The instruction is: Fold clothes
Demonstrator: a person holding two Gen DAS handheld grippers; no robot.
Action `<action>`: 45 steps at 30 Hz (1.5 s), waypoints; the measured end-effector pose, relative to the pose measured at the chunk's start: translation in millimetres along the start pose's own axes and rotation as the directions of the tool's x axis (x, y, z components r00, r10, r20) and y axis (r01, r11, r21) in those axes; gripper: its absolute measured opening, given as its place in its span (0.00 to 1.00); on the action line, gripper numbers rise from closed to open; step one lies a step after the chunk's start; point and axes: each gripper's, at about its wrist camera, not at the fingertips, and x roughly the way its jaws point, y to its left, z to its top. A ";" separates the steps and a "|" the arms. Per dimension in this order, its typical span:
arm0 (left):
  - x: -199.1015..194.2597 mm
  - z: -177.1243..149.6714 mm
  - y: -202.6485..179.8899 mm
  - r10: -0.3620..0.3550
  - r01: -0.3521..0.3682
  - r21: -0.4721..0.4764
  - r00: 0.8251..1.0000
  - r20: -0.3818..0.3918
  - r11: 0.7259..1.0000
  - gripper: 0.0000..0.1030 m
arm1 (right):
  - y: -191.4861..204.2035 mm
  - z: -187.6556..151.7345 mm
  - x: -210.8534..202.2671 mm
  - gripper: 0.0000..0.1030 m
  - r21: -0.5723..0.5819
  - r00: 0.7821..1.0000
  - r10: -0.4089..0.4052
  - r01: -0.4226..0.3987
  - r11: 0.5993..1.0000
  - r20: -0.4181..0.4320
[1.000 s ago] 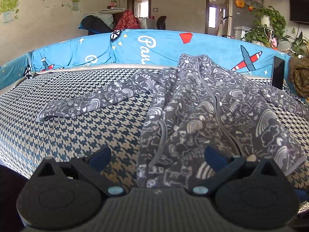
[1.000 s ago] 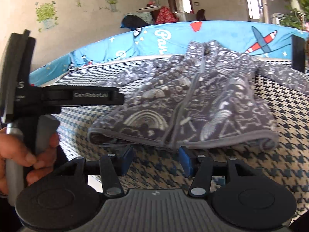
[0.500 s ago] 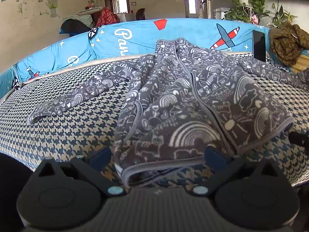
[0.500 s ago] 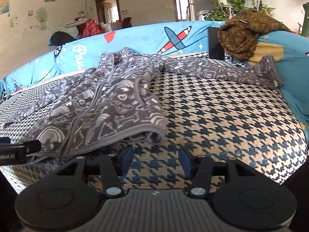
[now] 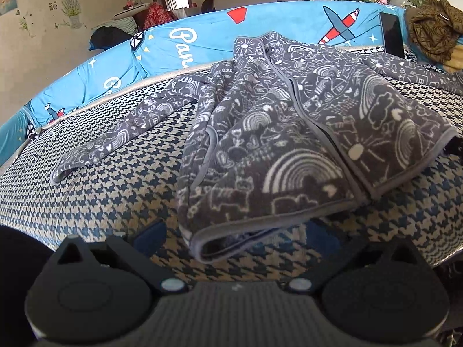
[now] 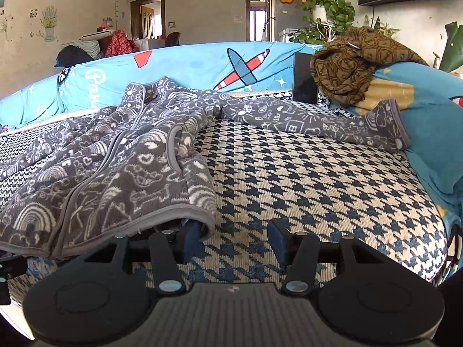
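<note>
Houndstooth sofa seat (image 6: 303, 173) carried the grey patterned jacket (image 5: 289, 133), zip up, sleeves spread, likely flattened for folding. Left hand-held gripper (image 5: 234, 238) straddled the jacket's near hem corner, jaws apart; right hand-held gripper (image 6: 234, 240) sat apart at the hem's other corner.

Left black two-finger tongs (image 5: 231, 235) held low and level, fingers spread wide. Right black two-finger tongs (image 6: 235, 238) likewise low, level, fingers parted, gripping nothing.
</note>
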 end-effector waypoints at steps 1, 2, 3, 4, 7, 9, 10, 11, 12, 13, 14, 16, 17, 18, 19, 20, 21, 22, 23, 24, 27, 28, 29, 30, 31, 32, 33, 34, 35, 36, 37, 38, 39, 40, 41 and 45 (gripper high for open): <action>-1.0 1.4 3.5 -0.007 0.007 -0.021 1.000 0.011 1.000 1.00 | 0.5 2.1 0.4 0.49 -0.005 1.000 -0.002 0.002 1.000 0.014; -3.0 2.9 6.9 -0.016 0.017 -0.044 0.999 0.029 0.999 1.00 | 1.0 4.3 0.8 0.49 -0.011 1.000 -0.004 0.005 1.000 0.027; -5.1 4.7 10.3 -0.022 0.025 -0.062 0.999 0.049 0.998 1.00 | 0.0 7.1 0.4 0.49 -0.003 0.999 0.000 0.000 1.000 0.040; -7.0 6.3 12.8 -0.020 0.025 -0.075 0.998 0.065 0.997 1.00 | -1.0 9.8 0.0 0.49 0.004 0.999 0.004 -0.005 1.000 0.052; -7.3 10.9 20.3 0.005 0.005 -0.112 0.996 0.091 0.994 1.00 | -3.9 17.3 1.8 0.49 0.033 0.998 0.021 -0.023 0.999 0.067; -5.5 13.9 26.3 0.015 -0.002 -0.141 0.995 0.095 0.990 1.00 | -5.1 23.0 5.1 0.49 0.043 0.997 0.034 -0.037 0.998 0.075; -3.8 16.0 30.2 0.024 -0.009 -0.159 0.995 0.095 0.987 1.00 | -5.7 25.9 6.7 0.49 0.048 0.996 0.040 -0.044 0.998 0.079; -0.7 18.6 34.9 0.039 -0.022 -0.179 0.995 0.093 0.984 1.00 | -5.7 28.2 7.9 0.49 0.046 0.996 0.041 -0.045 0.998 0.084; 2.7 20.6 38.7 0.058 -0.039 -0.196 0.994 0.089 0.980 1.00 | -5.8 30.5 9.2 0.49 0.044 0.995 0.041 -0.045 0.998 0.089; 7.1 22.4 42.3 0.080 -0.062 -0.212 0.994 0.078 0.975 1.00 | -5.0 32.6 12.1 0.49 0.041 0.995 0.046 -0.050 0.998 0.087; 12.3 23.7 44.7 0.093 -0.078 -0.222 0.994 0.058 0.972 1.00 | -4.2 34.7 15.0 0.49 0.038 0.995 0.051 -0.055 0.998 0.084; 23.5 24.2 48.5 0.092 -0.093 -0.235 0.996 -0.013 0.968 1.00 | -1.7 36.9 25.8 0.49 0.026 0.997 0.069 -0.071 0.997 0.044; 21.6 22.3 51.0 0.077 -0.079 -0.253 0.997 -0.019 0.964 1.00 | -0.5 35.8 29.3 0.49 0.023 0.998 0.062 -0.062 0.998 0.028; 16.7 19.8 53.7 0.055 -0.054 -0.275 0.998 -0.004 0.960 1.00 | 0.7 34.6 32.8 0.49 0.020 0.998 0.054 -0.054 0.998 0.013; 12.0 18.1 55.5 0.031 -0.024 -0.288 0.999 0.017 0.957 1.00 | 0.9 33.0 33.1 0.49 0.016 0.999 0.047 -0.048 0.999 0.011; 8.5 16.8 56.0 0.010 0.000 -0.291 0.999 0.033 0.957 1.00 | 0.7 31.5 32.4 0.49 0.012 0.999 0.042 -0.043 0.999 0.011; 6.2 15.3 55.0 -0.007 0.019 -0.285 0.999 0.042 0.958 1.00 | -2.6 31.8 31.3 0.49 0.031 0.999 0.034 -0.035 0.999 0.019; 4.6 13.7 52.8 -0.018 0.029 -0.270 0.999 0.042 0.962 1.00 | -5.8 32.1 30.1 0.49 0.050 0.999 0.026 -0.027 0.998 0.027; 4.5 12.0 50.6 -0.025 0.033 -0.252 0.999 0.035 0.967 1.00 | -9.1 32.3 29.0 0.49 0.069 0.999 0.017 -0.019 0.997 0.035; 4.6 9.2 46.0 -0.034 0.039 -0.227 0.999 0.024 0.973 1.00 | -12.3 32.6 27.8 0.49 0.088 0.999 0.008 -0.012 0.996 0.042; 0.9 1.1 37.9 -0.065 0.067 -0.167 0.998 0.018 0.984 1.00 | -22.1 33.4 24.3 0.49 0.145 0.998 -0.019 0.009 0.989 0.064; -0.2 -1.4 35.8 -0.070 0.072 -0.143 0.997 0.016 0.987 1.00 | -23.7 34.0 23.4 0.49 0.155 0.997 -0.025 0.014 0.988 0.070; 0.0 -3.3 33.1 -0.067 0.067 -0.115 0.998 0.010 0.991 1.00 | -25.3 34.6 22.4 0.49 0.165 0.997 -0.031 0.018 0.986 0.075; 0.7 -5.2 29.9 -0.056 0.056 -0.090 0.998 0.001 0.994 1.00 | -25.2 34.6 21.7 0.49 0.168 0.996 -0.033 0.020 0.986 0.080; 2.4 -7.1 27.0 -0.041 0.040 -0.067 0.999 -0.011 0.997 1.00 | -24.9 35.0 21.1 0.49 0.169 0.996 -0.029 0.015 0.986 0.082; 4.0 -8.9 24.5 -0.026 0.025 -0.047 0.999 -0.021 0.999 1.00 | -24.6 35.4 20.6 0.49 0.170 0.996 -0.025 0.011 0.985 0.085; 4.7 -9.6 24.2 -0.015 0.014 -0.045 1.000 -0.024 0.999 1.00 | -24.4 35.7 20.3 0.48 0.174 0.996 -0.019 0.004 0.985 0.086; 5.1 -10.0 25.2 0.001 -0.002 -0.051 1.000 -0.024 0.999 1.00 | -24.9 36.3 20.4 0.47 0.180 0.996 -0.013 -0.003 0.984 0.084; 5.3 -9.7 28.1 0.011 -0.013 -0.066 1.000 -0.024 0.998 1.00 | -25.4 37.0 20.5 0.44 0.186 0.997 -0.006 -0.010 0.983 0.083; 6.4 -9.2 31.6 0.015 -0.017 -0.084 0.999 -0.029 0.996 1.00 | -25.8 37.6 20.6 0.43 0.192 0.997 0.001 -0.016 0.981 0.081; 8.3 -9.2 34.5 0.017 -0.021 -0.097 0.999 -0.040 0.995 1.00 | -26.0 37.7 20.5 0.42 0.198 0.997 0.006 -0.022 0.980 0.080; 10.2 -9.1 37.0 0.020 -0.025 -0.109 0.999 -0.050 0.994 1.00 | -25.8 37.8 20.8 0.41 0.200 0.997 0.008 -0.024 0.979 0.082; 10.9 -9.3 37.7 0.030 -0.036 -0.112 0.998 -0.052 0.993 1.00 | -26.1 38.0 20.5 0.38 0.202 0.996 0.010 -0.027 0.979 0.085; 11.5 -9.3 38.4 0.040 -0.046 -0.116 0.998 -0.053 0.992 1.00 | -27.0 38.4 19.6 0.37 0.207 0.996 0.010 -0.028 0.978 0.091; 11.3 -8.6 40.0 0.050 -0.056 -0.126 0.998 -0.044 0.991 1.00 | -27.9 38.9 18.6 0.36 0.212 0.995 0.010 -0.030 0.977 0.097; 16.9 -0.1 52.0 0.115 -0.115 -0.201 0.993 -0.009 0.973 1.00 | -32.5 40.1 16.6 0.35 0.243 0.994 0.003 -0.029 0.970 0.109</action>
